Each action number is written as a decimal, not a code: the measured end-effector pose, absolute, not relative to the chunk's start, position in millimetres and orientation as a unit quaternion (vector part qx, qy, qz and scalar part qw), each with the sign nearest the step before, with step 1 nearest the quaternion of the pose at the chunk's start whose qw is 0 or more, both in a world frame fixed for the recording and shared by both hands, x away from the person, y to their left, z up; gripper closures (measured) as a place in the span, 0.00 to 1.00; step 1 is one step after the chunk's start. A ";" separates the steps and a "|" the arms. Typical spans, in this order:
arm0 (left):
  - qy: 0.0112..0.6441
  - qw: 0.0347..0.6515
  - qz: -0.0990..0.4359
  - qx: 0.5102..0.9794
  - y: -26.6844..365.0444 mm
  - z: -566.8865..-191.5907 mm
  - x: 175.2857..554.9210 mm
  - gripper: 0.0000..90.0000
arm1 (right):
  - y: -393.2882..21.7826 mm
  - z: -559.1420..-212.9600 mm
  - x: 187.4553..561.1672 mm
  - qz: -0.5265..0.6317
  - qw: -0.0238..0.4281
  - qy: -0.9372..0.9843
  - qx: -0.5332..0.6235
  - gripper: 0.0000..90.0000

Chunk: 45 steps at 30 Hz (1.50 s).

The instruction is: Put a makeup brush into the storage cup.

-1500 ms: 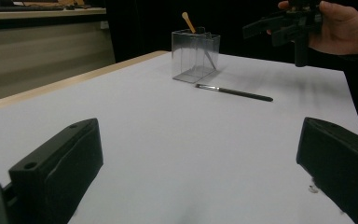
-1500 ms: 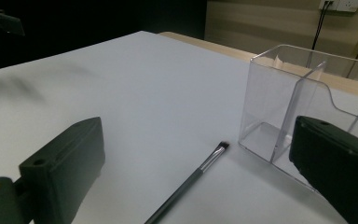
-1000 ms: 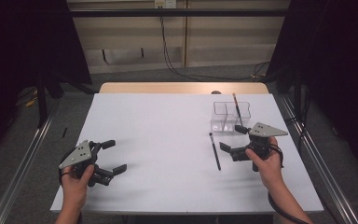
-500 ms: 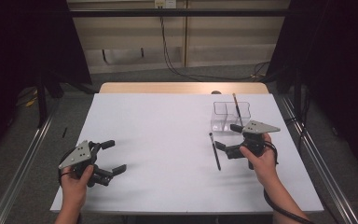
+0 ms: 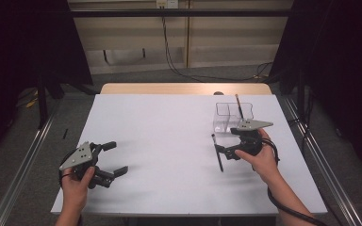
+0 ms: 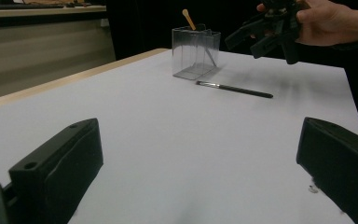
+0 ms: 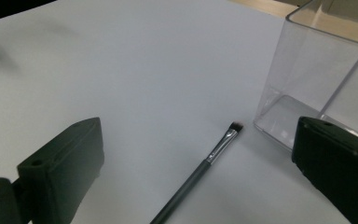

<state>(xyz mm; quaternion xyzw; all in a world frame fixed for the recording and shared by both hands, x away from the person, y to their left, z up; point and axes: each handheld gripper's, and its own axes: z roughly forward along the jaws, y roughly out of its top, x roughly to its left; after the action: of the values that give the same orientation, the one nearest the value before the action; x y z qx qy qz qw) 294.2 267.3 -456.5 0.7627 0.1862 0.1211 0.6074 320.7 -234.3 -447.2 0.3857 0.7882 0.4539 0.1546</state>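
Both grippers stand with jaws spread and nothing between them: the left gripper [image 5: 107, 159] hovers near the front left corner of the white table [image 5: 160, 127], and the right gripper [image 5: 227, 149] is held above the surface toward the right edge, just over the handle end of a makeup brush [image 5: 217, 151]. That brush lies flat on the table, its bristle tip pointing toward the far edge, just beside the near corner of a clear plastic organiser box [image 5: 230, 116] that stands toward the far right corner. In the right gripper view the brush [image 7: 204, 167] runs up between the two jaws, its lower end cut off by the frame, and nothing lies between it and the jaws. One compartment of the box holds a second brush [image 5: 239, 107] leaning upright, its wooden handle poking above the rim; the brush end inside is hard to make out through the plastic.
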 end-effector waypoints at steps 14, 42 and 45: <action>0.185 0.605 0.120 0.765 266.9 -457.1 294.3 0.00 | -224.7 -441.4 335.8 0.380 0.120 0.819 0.413 0.03; 0.185 0.605 0.118 0.766 267.0 -457.5 294.5 0.00 | -210.8 -443.7 358.7 0.281 0.072 0.844 0.451 0.24; 0.183 0.605 0.118 0.766 267.2 -457.3 294.5 0.00 | -208.9 -444.9 359.6 0.277 0.063 0.844 0.455 0.29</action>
<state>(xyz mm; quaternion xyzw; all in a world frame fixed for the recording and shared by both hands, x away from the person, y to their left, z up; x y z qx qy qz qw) 294.5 267.2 -457.3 0.7662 0.1829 0.1180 0.6046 359.6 -208.9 -444.9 0.4555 0.8438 0.2767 0.0634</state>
